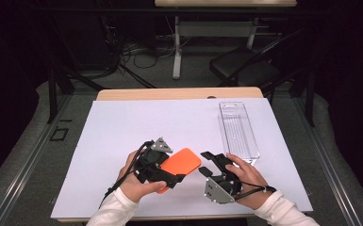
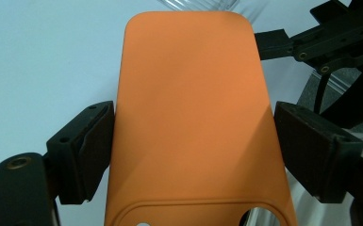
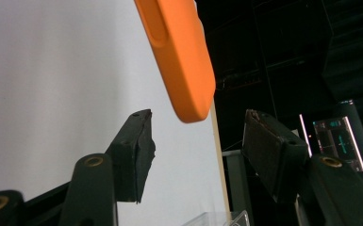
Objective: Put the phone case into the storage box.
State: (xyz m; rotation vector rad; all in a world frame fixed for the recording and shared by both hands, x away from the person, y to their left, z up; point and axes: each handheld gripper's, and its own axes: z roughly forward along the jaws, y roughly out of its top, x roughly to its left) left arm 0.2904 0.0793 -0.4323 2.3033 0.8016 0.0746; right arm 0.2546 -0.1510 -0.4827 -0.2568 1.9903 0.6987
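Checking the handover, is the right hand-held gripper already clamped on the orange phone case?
No, in the right gripper view the orange phone case hangs beyond the open right hand-held gripper, touching neither pad.

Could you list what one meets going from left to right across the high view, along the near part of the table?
Left gripper → orange phone case held in it → right gripper → clear plastic tray.

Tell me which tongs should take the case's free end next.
Right tongs, probably: they stand open just short of the orange rubbery phone case's free end. The left tongs already clamp its sides.
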